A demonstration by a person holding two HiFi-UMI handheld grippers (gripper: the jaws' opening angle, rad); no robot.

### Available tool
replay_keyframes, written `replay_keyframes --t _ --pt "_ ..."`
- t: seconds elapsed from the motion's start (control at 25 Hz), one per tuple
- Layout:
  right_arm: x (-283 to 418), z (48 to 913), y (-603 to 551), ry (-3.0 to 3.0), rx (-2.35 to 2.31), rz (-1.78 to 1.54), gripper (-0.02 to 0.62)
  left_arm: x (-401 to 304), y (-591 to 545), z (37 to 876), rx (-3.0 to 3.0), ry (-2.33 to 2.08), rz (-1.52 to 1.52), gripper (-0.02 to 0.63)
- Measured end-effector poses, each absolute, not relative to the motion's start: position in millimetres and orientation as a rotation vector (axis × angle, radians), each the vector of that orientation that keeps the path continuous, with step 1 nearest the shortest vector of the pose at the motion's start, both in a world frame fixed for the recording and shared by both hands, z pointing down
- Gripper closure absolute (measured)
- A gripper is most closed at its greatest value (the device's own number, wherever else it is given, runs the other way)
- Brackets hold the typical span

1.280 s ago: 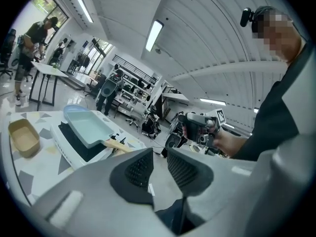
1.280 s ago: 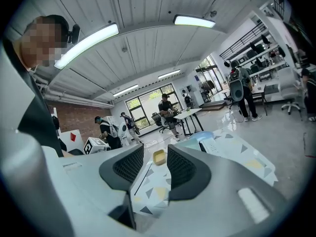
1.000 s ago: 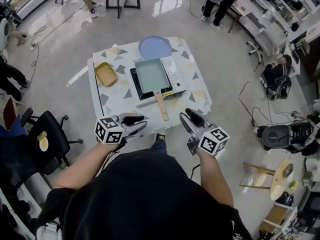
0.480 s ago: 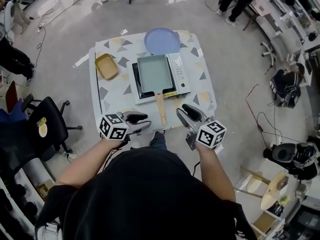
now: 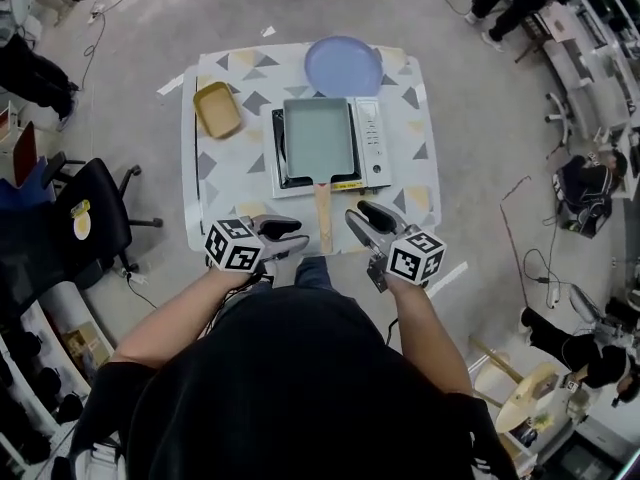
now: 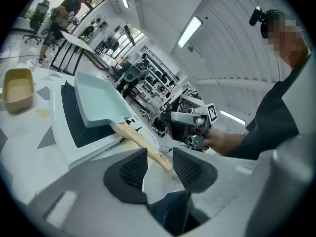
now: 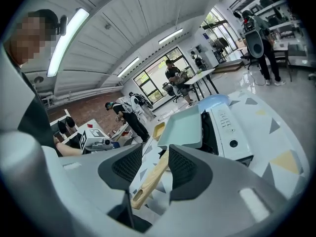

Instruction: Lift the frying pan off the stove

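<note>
A pale green rectangular frying pan (image 5: 319, 136) sits on the black top of a white portable stove (image 5: 368, 144). Its wooden handle (image 5: 323, 217) points toward me. In the left gripper view the frying pan (image 6: 97, 101) and its handle (image 6: 143, 146) lie ahead of the jaws. My left gripper (image 5: 290, 238) is open at the table's near edge, left of the handle's end. My right gripper (image 5: 362, 219) is open just right of the handle. In the right gripper view the handle (image 7: 150, 179) shows through the gap between the jaws, beyond them.
A lilac plate (image 5: 343, 65) lies behind the stove. A tan tray (image 5: 217, 109) sits at the table's (image 5: 229, 183) back left. A black office chair (image 5: 80, 230) stands left of the table. People stand far off on the floor.
The view has shifted so the table sits lower and closer in frame. Both grippers have drawn nearer to the handle's end, the right one closing in from the right.
</note>
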State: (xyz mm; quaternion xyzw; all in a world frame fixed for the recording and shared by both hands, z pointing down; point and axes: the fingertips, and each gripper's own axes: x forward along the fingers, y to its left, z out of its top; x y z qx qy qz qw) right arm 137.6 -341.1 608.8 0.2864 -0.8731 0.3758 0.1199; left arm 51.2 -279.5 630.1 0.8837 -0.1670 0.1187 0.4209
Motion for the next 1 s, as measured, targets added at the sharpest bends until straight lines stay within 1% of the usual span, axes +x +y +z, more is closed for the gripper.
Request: replay_keyframes --t 0.48,0.8,1.0 --pt "115 650 -363 -2.492 0.611 1.250 0.388 73 -292 660 2.080 -0.460 0.245 0.419" --pt "99 676 -364 -2.441 0.463 1.356 0.344 89 -295 673 2.022 -0.461 0.208 0.408" --pt "92 687 -361 -2.417 0.385 1.417 0.330 98 -296 677 1.989 -0.457 0.160 0.408"
